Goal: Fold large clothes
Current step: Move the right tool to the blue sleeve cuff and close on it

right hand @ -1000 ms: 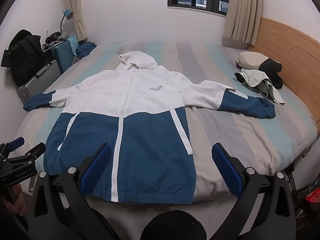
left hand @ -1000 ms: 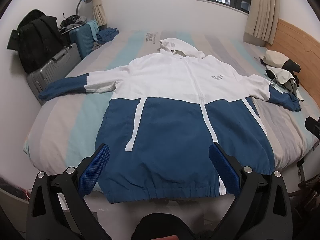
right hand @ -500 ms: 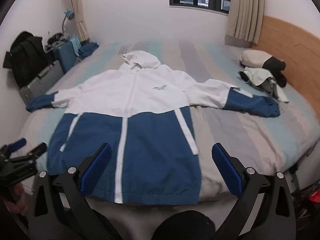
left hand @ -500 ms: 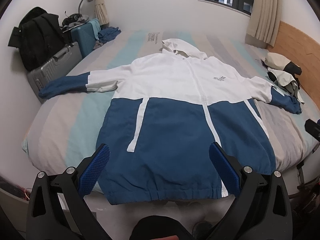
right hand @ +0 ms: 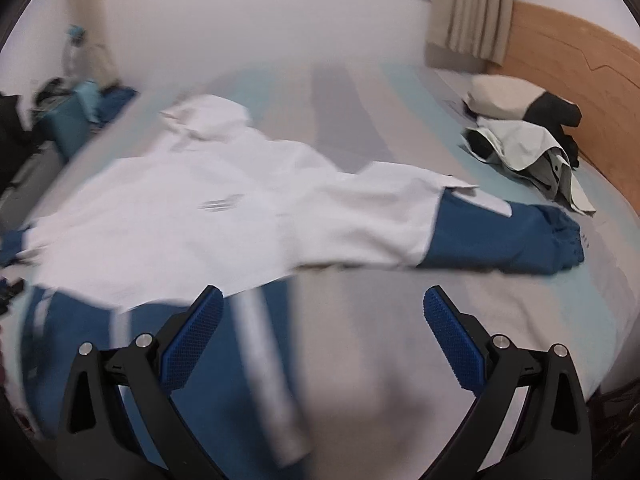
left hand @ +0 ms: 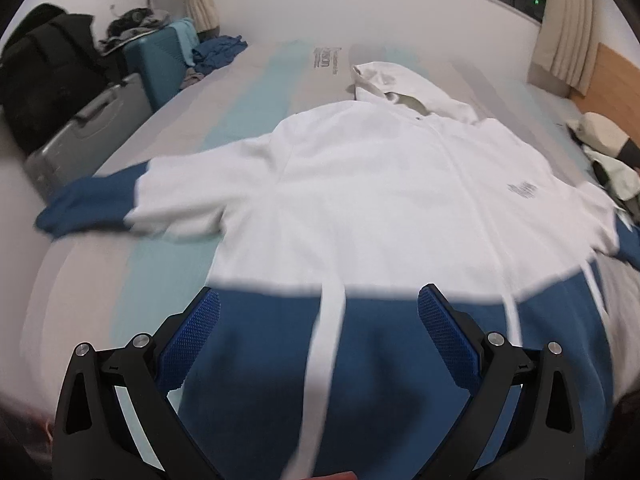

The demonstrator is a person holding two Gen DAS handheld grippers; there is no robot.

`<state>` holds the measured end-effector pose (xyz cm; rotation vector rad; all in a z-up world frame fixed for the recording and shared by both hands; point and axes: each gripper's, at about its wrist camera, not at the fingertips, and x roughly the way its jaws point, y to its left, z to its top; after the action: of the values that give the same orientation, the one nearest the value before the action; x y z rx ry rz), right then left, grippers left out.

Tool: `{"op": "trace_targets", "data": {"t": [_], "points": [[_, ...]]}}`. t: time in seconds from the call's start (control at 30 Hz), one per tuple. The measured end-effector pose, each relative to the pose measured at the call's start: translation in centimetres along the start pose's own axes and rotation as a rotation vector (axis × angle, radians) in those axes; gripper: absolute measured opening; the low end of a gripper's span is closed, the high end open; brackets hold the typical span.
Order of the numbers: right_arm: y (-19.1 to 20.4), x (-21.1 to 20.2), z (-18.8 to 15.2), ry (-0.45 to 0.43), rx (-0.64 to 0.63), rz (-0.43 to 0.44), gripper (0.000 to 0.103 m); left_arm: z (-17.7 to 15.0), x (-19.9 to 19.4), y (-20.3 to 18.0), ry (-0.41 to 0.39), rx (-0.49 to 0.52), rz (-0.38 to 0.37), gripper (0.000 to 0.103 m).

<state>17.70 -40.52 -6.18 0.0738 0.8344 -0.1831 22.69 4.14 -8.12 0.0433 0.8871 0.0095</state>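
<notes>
A white and blue hooded jacket (left hand: 384,184) lies flat, front up, on a striped bed (left hand: 248,96), sleeves spread to both sides. In the left wrist view my left gripper (left hand: 319,304) hovers open over the blue lower part of the jacket, nothing between its blue pads (left hand: 188,344). In the right wrist view the jacket (right hand: 208,208) is blurred; its right sleeve (right hand: 512,236) ends in a blue cuff. My right gripper (right hand: 323,304) is open above the jacket's right side edge and the bare bedsheet (right hand: 400,320), holding nothing.
A grey suitcase (left hand: 84,136), a teal suitcase (left hand: 160,64) and a black bag (left hand: 44,64) stand left of the bed. Other clothes (right hand: 524,132) are piled by the wooden headboard (right hand: 568,52) at the right. Curtains (right hand: 468,8) hang beside a window.
Both grippers have moved forward and lower over the bed, so the jacket now fills more of each view. The views are motion-blurred. Both stay open.
</notes>
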Motion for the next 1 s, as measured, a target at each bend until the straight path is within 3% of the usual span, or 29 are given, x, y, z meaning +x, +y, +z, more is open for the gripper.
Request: {"op": "trace_targets", "data": {"t": [0.1,0.27,0.43,0.53,0.77,0.9,1.0], "points": [[-5.6,3.9,2.7,0.032,0.039,-0.065,0.096,3.3,4.2,-0.2,0.018,0.014,-0.009,0.097],[-17.2,6.2,5.7,0.000,0.102,-0.203,0.096,7.5,9.2,-0.9,0.084,0.046,-0.002,0.097],[-27.6,8.1,6.0,0.122,0.233,-0.243,0.096,11.2,12.5,-1.6,0.142,0.044,0.007,0.097],[-32.2,9.5,5.6,0.193,0.303,-0.205,0.096,13.3,14.3,-2.3,0.159,0.009,0.000,0.097],[-38.2,12.3,2.9,0.269,0.447,-0.184,0.094,14.3,18.5,-3.7,0.252,-0.084,-0.012,0.097],[-39.5,13.9,1.1,0.346,0.491,-0.147,0.069,14.1,20.4,-4.5,0.307,-0.067,0.025,0.097],[-39.2,14.5,0.5,0.382,0.490,-0.122,0.061,14.2,20.9,-5.1,0.323,-0.042,0.042,0.097]]}}
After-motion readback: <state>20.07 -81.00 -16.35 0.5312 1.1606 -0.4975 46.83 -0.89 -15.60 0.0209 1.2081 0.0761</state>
